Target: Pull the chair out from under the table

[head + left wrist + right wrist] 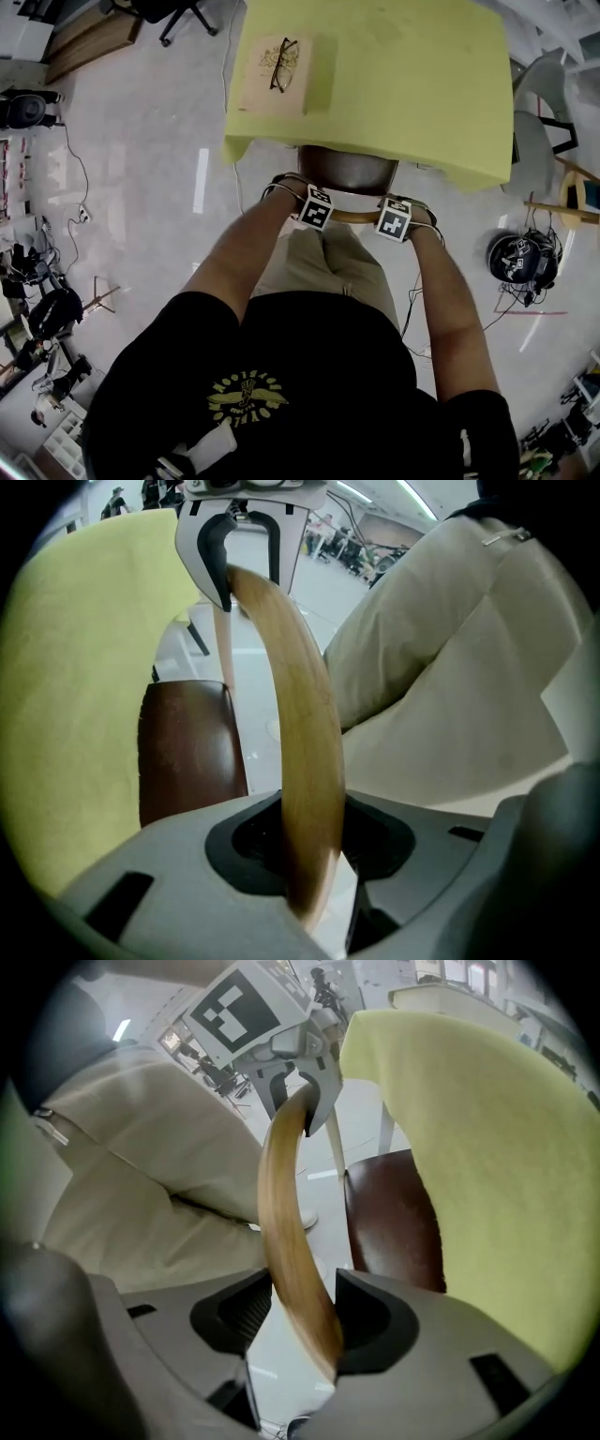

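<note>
Under the near edge of the table (pixel 403 84): the chair (pixel 347 171) sits with most of its dark brown seat beneath the yellow-green cloth (pixel 75 714). Only the rear of the seat and the back rail (pixel 354 217) show.
Rail shape: the back rail is a curved strip of pale wood running left to right, between your two hands.
Your left gripper (pixel 314 855): clamped on the back rail near its left end. In the left gripper view the wood rises from between the jaws, and both press against it.
Your right gripper (pixel 295 1326): clamped on the back rail near its right end. The wood crosses the gap at a slant and touches both jaws.
Your stance: you stand directly behind the chair, both forearms reaching down to the rail. Your beige trousers (pixel 450 667) are just beside it.
On the table: a flat wooden box (pixel 300 89) lies near the left corner, with a pair of dark-framed glasses (pixel 283 64) on top of it.
On the floor: a black helmet-like object (pixel 520 258) lies with some cables to your right, well apart from the chair.
</note>
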